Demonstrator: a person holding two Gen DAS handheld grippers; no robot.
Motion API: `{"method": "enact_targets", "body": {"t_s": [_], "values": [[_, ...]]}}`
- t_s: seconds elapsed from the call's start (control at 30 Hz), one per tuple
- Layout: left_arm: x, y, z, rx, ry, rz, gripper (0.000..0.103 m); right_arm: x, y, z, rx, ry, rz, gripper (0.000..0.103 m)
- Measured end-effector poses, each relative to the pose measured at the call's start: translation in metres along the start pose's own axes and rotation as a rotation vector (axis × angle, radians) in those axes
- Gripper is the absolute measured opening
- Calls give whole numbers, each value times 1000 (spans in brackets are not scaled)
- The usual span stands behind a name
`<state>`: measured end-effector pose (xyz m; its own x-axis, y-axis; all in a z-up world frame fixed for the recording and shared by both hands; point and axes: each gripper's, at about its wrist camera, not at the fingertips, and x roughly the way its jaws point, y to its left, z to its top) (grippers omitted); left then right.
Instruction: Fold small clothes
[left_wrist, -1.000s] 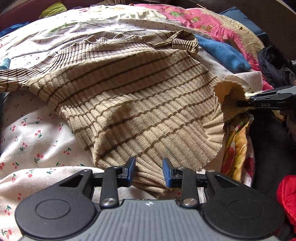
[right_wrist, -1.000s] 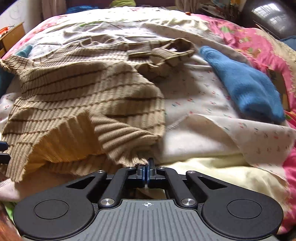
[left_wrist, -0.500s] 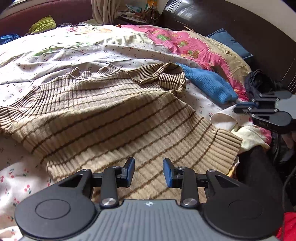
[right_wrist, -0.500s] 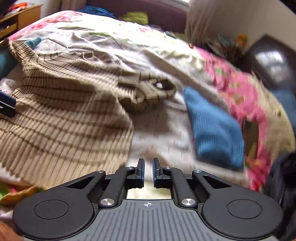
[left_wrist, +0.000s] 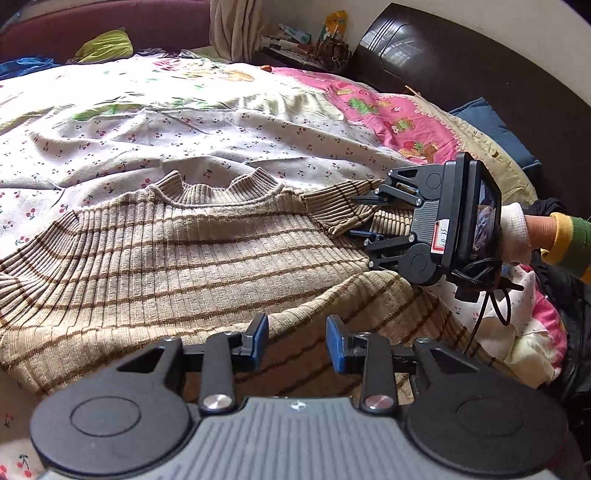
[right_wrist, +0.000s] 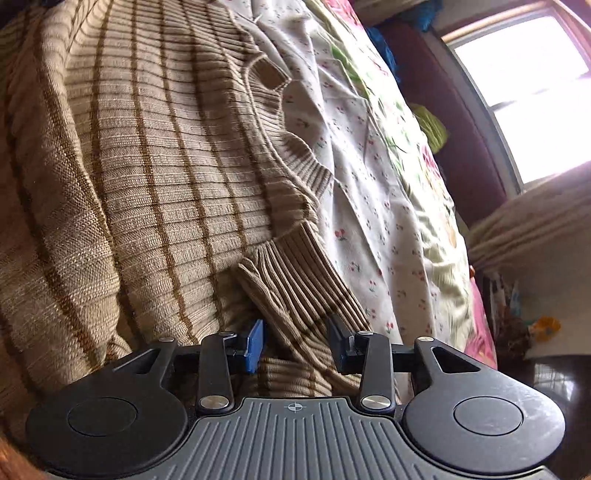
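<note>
A beige ribbed sweater with brown stripes (left_wrist: 177, 258) lies spread on the bed, neck hole away from me. It fills the right wrist view (right_wrist: 147, 184) too. My left gripper (left_wrist: 297, 341) is open and empty, just above the sweater's lower body. My right gripper (right_wrist: 295, 343) is open, turned on its side, with the folded sleeve (right_wrist: 299, 295) lying between its jaws. In the left wrist view the right gripper (left_wrist: 360, 218) sits at the sweater's right shoulder, around the bunched sleeve (left_wrist: 340, 210).
The bed is covered by a white cherry-print sheet (left_wrist: 184, 129) and a pink patterned quilt (left_wrist: 399, 118). A dark headboard (left_wrist: 461, 74) stands at the right. A dark red sofa (left_wrist: 92, 26) with a green cloth (left_wrist: 105, 44) is behind. A bright window (right_wrist: 535, 74) shows on the right.
My right gripper has let go of the sweater's hem, opened wide, rolled on its side and moved up to the folded sleeve. The left gripper rose and pulled back a little.
</note>
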<state>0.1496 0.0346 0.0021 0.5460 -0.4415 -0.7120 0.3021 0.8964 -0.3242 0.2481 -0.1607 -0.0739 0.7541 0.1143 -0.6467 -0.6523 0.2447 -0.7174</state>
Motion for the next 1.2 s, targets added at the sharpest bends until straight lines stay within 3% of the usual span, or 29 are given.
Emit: {"method": "enact_targets", "body": {"t_s": [0.07, 0.17, 0.27, 0.4, 0.53, 0.7, 0.87, 1.07, 1.13, 1.2], "values": [[6, 4, 0, -11, 10, 0, 44, 8, -7, 1, 72, -1, -1, 30], [7, 4, 0, -17, 14, 4, 45, 7, -41, -5, 314, 5, 37, 7], [8, 0, 3, 2, 10, 13, 45, -9, -90, -27, 595, 8, -5, 6], [13, -7, 14, 15, -24, 19, 46, -34, -169, -94, 1020, 45, -178, 6], [20, -16, 22, 17, -58, 10, 48, -60, -197, -178, 1287, 140, -363, 6], [41, -43, 21, 87, -71, -17, 52, -79, -161, -239, 1420, 263, -417, 6], [73, -66, 10, 111, 0, -49, 54, -99, -141, -284, 1517, 366, -518, 5], [91, -83, 0, 131, 33, -38, 64, -116, -144, -305, 1505, 457, -607, 1], [83, -85, -1, 146, 20, -37, 64, -129, -142, -295, 1477, 418, -627, 4], [68, -81, 0, 142, 1, -48, 64, -148, -135, -265, 1429, 264, -570, 12]]}}
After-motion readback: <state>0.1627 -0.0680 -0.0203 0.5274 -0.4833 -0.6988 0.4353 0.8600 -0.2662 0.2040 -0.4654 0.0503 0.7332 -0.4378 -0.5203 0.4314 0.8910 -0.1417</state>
